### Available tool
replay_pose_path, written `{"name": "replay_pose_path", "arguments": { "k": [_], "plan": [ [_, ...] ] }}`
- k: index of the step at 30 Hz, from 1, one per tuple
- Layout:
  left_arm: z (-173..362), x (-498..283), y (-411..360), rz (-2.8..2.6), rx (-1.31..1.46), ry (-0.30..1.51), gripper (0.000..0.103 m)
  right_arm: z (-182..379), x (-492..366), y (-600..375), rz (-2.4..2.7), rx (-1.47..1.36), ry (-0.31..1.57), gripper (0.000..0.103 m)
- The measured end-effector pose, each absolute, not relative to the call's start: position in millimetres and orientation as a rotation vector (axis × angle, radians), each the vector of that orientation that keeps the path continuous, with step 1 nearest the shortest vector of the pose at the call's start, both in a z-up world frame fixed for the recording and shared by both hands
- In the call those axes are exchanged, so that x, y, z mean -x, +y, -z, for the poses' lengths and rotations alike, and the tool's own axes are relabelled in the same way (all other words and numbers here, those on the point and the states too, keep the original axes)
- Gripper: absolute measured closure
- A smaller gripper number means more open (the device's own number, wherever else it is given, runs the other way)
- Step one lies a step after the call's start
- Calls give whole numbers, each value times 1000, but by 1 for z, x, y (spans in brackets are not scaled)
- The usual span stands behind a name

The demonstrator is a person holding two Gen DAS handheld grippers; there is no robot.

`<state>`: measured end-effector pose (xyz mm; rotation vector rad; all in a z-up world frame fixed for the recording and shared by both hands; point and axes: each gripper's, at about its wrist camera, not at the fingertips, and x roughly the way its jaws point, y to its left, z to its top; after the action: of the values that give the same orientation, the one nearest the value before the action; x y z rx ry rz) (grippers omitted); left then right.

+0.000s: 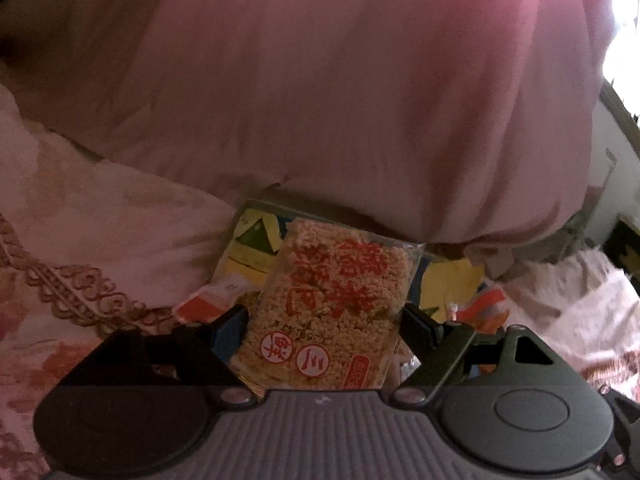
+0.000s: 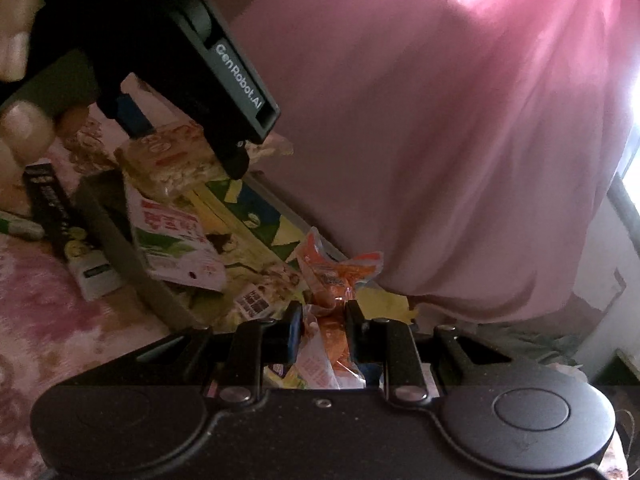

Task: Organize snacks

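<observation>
Gripping a clear-wrapped block of puffed rice cake printed with red characters [image 1: 332, 312], the left gripper [image 1: 322, 322] has its two black fingers pressed against the packet's opposite edges. The packet is lifted clear of the clutter and tilts slightly to the right in the left wrist view. In the right wrist view the same rice cake [image 2: 176, 160] hangs from that gripper [image 2: 188, 148] above a shallow box with a yellow, green and blue patterned lining [image 2: 256, 216].

The right gripper [image 2: 322, 332] has its jaws closed on a crinkled orange plastic snack packet [image 2: 336, 280], whose upper end fans out just above the fingertips. Its lower part lies between the fingers, with more wrappers beneath, too jumbled to tell apart.

Inside the box, a white carton with red lettering and a green picture [image 2: 176, 244] leans against the grey near wall. Outside that wall, a narrow black box with a white end [image 2: 64, 224] lies on the pink floral bedspread [image 2: 60, 320]. A large pink quilt [image 2: 440, 140] bulges over the far side of the box and touches its rim.
</observation>
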<state>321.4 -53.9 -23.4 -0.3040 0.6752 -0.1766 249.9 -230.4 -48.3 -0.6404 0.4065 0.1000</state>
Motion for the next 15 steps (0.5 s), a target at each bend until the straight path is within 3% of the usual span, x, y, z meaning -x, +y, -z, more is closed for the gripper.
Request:
{"name": "replay_pose_path", "arguments": {
  "k": [15],
  "plan": [
    [60, -354, -71, 125, 202, 707, 18, 65, -297, -236, -62, 511, 496, 79]
  ]
}}
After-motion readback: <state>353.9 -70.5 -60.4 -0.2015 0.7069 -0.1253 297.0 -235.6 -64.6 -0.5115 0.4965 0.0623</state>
